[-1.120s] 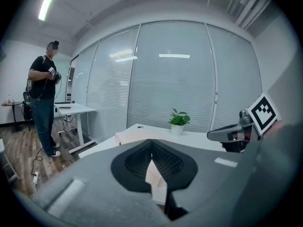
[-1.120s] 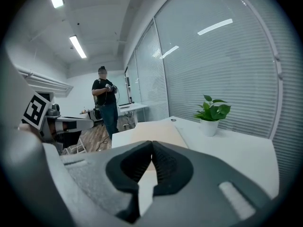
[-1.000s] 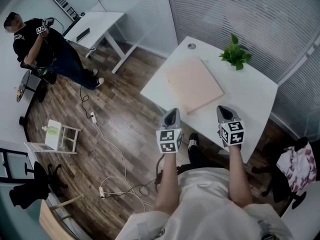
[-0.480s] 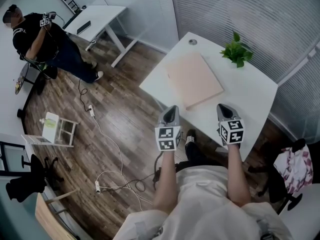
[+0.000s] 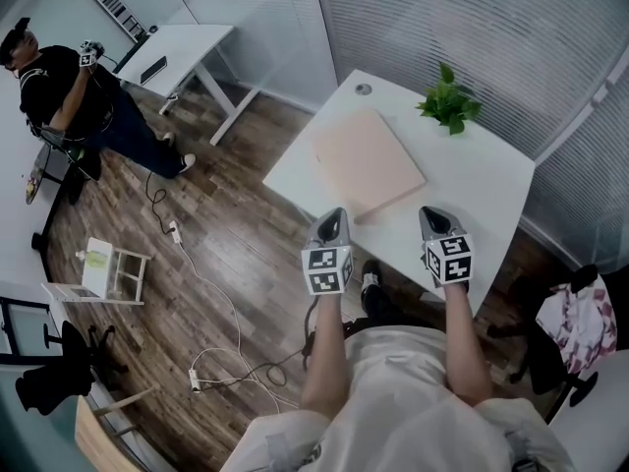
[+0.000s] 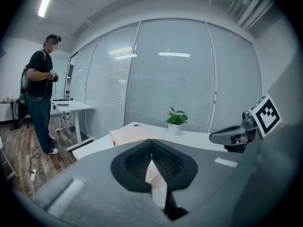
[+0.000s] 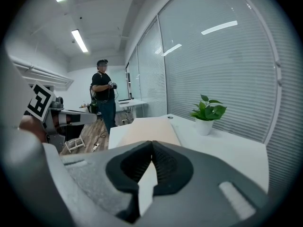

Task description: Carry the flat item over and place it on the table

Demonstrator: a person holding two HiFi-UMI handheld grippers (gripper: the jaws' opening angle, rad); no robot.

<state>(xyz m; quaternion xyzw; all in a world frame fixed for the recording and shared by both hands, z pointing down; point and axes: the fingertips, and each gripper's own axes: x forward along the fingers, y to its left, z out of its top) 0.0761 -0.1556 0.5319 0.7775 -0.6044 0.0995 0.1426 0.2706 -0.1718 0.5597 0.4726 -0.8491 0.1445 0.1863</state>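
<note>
The flat item is a pale pink board (image 5: 366, 160) lying on the white table (image 5: 482, 195), toward its left side. It also shows in the left gripper view as a pink board (image 6: 130, 135) and in the right gripper view as a pink board (image 7: 144, 131). My left gripper (image 5: 334, 216) hangs at the table's near edge, just short of the board, shut and empty (image 6: 151, 141). My right gripper (image 5: 432, 214) is level with it over the table's near edge, also shut with nothing in it (image 7: 152, 142).
A potted plant (image 5: 448, 106) stands at the table's far side. Glass walls with blinds close off the back and right. A person (image 5: 69, 87) stands far left near a second white desk (image 5: 187, 47). Cables (image 5: 211, 293) and a small white rack (image 5: 108, 268) lie on the wood floor.
The head view has drifted slightly. Both grippers stay shut at the table's near edge and the board has not moved. The person far left has shifted a little.
</note>
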